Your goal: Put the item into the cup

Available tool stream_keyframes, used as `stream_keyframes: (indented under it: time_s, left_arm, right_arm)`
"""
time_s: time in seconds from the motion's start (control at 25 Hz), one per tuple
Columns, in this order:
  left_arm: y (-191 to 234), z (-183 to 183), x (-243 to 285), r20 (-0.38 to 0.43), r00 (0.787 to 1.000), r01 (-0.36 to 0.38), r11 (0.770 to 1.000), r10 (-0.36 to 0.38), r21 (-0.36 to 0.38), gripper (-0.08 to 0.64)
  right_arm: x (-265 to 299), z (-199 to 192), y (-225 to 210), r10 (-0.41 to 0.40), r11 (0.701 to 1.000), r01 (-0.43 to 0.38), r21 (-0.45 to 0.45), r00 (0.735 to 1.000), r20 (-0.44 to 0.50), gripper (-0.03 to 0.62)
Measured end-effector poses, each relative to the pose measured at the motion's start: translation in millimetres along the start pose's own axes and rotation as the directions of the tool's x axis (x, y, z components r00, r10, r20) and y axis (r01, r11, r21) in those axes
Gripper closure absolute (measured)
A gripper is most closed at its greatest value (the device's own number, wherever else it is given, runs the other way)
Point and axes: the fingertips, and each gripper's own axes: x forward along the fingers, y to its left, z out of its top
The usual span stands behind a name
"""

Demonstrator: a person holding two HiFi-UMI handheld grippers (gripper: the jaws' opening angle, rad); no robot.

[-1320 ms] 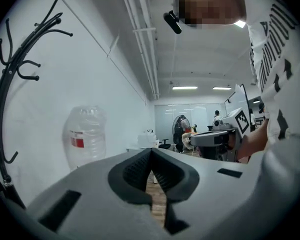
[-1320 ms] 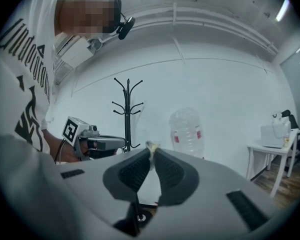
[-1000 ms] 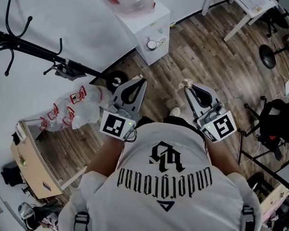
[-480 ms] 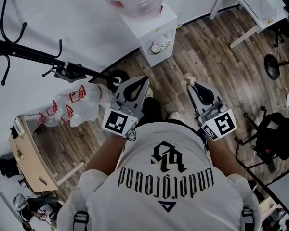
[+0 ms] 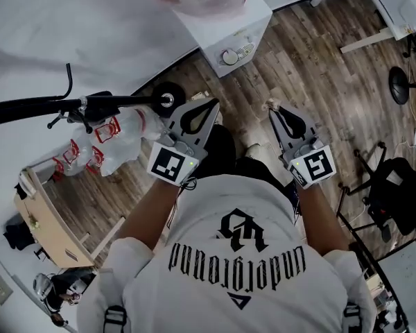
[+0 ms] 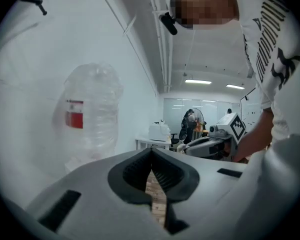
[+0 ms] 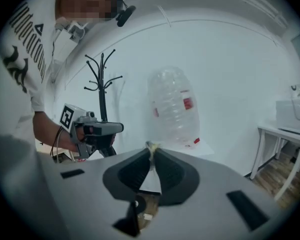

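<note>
We carry the small pale item [image 7: 150, 146] pinched at the tips of the right claw [image 5: 270, 109], likely for a clean drop into a cup we can't see here; left claw [image 5: 213, 105] closed, empty.

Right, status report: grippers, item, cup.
Left gripper shut, empty. Right gripper shut on small pale item at its tips. No cup in view. Water dispenser stands ahead.
</note>
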Motion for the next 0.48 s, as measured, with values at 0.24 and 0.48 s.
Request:
stream_keyframes:
  time_s: [0.24, 0.48]
  left_arm:
    - [51.5, -82.4, 27.3, -0.113, 0.993, 0.021, 1.000, -0.022, -0.006, 0.552]
    - [98.3, -166.0, 72.0, -0.193, 0.981, 0.039, 0.999, -0.038, 0.000, 0.552]
  right_arm:
    - [67.2, -68.3, -28.4, -0.014, 1.000, 0.016, 0.026, 0.996, -0.092, 0.549]
    - [142.1, -152.7, -75.3, -0.032, 0.996, 0.048, 0.076, 0.981, -0.192, 0.549]
